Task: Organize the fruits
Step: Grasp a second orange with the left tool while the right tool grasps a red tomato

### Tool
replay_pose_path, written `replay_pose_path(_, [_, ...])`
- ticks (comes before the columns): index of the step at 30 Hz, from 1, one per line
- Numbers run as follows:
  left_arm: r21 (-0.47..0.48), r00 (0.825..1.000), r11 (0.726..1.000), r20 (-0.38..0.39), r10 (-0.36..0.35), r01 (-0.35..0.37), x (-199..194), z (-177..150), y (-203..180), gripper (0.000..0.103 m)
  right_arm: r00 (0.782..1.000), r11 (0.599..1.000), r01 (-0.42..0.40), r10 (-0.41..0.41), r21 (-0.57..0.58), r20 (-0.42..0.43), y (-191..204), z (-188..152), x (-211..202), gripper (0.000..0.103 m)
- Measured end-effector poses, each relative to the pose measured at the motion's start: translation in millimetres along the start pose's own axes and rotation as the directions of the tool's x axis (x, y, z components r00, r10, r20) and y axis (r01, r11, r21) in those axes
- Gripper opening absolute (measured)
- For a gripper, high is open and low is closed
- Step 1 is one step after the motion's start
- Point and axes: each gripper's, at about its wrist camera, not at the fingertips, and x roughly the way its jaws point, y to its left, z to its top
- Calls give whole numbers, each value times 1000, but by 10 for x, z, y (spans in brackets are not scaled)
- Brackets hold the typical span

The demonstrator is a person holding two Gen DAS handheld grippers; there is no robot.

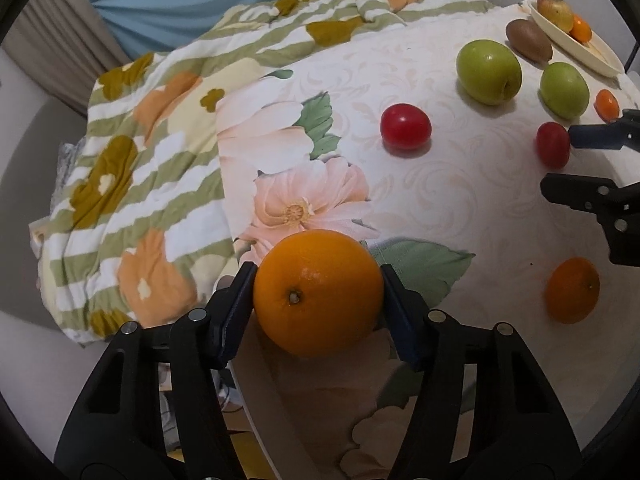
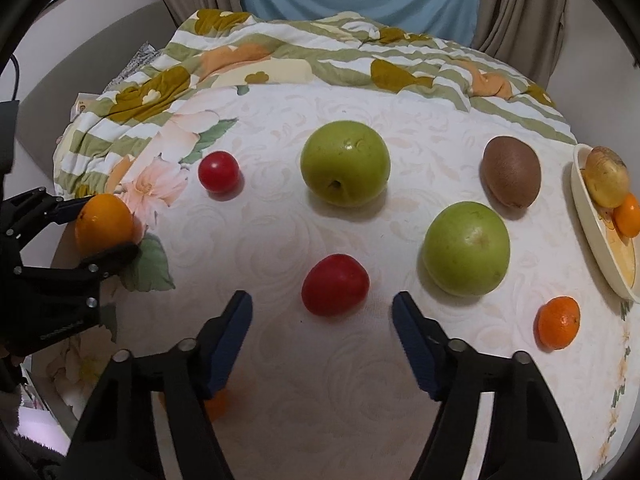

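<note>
My left gripper is shut on a large orange, near the table's left edge; the orange also shows in the right wrist view. My right gripper is open, just short of a red plum. A second red plum, two green apples, a kiwi and a small mandarin lie on the floral tablecloth. A cream dish at the right holds a yellowish fruit and a mandarin.
A striped floral quilt lies behind the table, in front of curtains. Another mandarin sits near the front, partly hidden under my right gripper's left finger in the right wrist view. The table edge drops off at the left.
</note>
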Motion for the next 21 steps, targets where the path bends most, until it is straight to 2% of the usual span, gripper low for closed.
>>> replay_pose_path(9, [-29,1000,999,-15,-22,21,-40,-23,-28,67,1000,1000,7,-7,-7,-12,5,47,61,50])
replay_pose_path(14, [-40,999,998,-14,-39,39,-76,-50,-77,67,1000,1000,25,-25,-14,3,-17,76,58,31])
replay_pose_path(21, [-69,999,996,10,-50,51,-209,-40,-66,67,999,1000,16,-16,-15,35,-30,88,-74,31])
